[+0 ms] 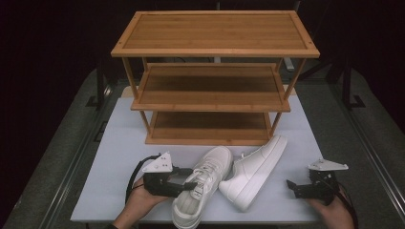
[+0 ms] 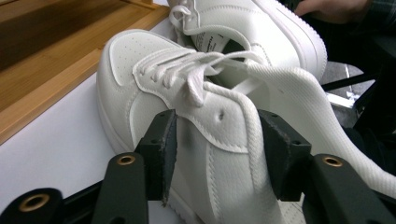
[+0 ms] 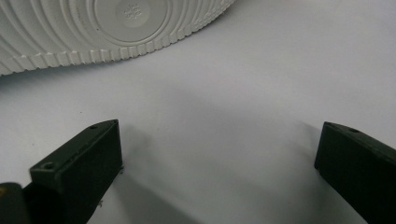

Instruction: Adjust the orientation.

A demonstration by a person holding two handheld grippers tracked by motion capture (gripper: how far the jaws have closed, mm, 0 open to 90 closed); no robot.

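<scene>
Slip risk: left hand-held gripper (image 2: 215, 154) pinches only the soft collar of the white lace-up leather sneaker (image 1: 203, 183) (right hand-held gripper (image 1: 298, 188) spread, idle), so lifting may deform it.

Small black print on the tongue label (image 2: 211, 43) of the far shoe (image 2: 261, 32) is too blurred to read.
</scene>
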